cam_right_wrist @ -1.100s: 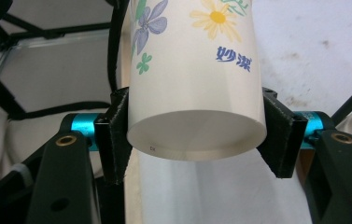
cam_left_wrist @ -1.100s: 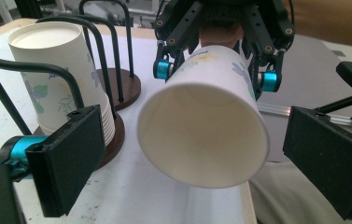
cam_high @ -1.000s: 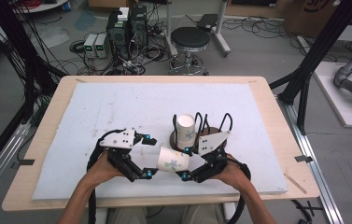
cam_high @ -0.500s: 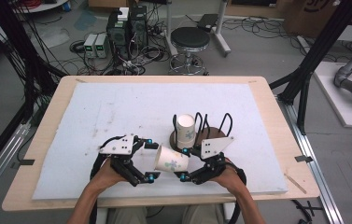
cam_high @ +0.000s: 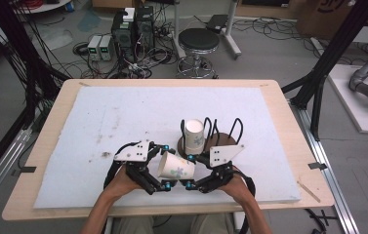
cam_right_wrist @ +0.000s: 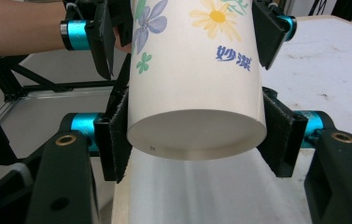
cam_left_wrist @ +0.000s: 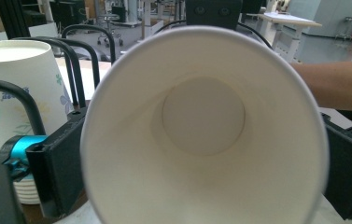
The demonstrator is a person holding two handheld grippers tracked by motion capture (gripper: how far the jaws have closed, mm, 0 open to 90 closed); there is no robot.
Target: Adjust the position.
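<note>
From above, the cup is held on its side over the near part of the table, just short of its front edge; open white surface is left behind and to the left. A rack with a second cup stands just behind. In the left gripper view, the cup's mouth is faced; whether the pads press cannot be told. In the right gripper view, the jaws are clamped on the cup's base end; blue characters "妙洁" can be read.
</note>
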